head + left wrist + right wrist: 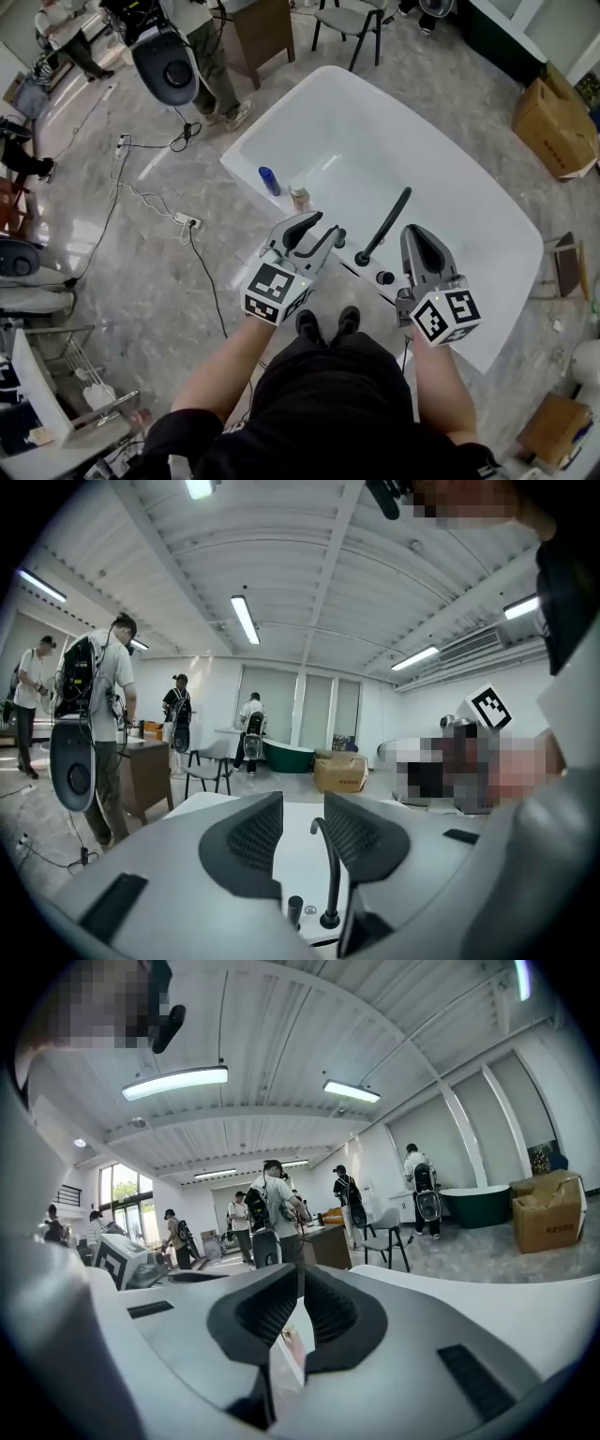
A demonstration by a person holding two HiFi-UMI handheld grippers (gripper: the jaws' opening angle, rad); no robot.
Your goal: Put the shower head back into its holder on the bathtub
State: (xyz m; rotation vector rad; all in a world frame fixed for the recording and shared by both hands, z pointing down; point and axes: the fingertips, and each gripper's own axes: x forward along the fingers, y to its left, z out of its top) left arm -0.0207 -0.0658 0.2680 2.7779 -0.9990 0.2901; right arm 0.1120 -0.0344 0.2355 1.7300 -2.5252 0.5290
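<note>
Left gripper (327,225) held above bathtub's (497,309) near rim, jaws partly apart, nothing between them. Right gripper (413,232) level beside it, jaws almost together, narrow gap only, empty. Shower head (386,223) appears to be slim black wand with hooked top, standing upright in fitting on near rim, between grippers, touched by neither. Short black post (295,907) just beside its foot. Blue bottle (269,180) farther left along same rim.
</note>
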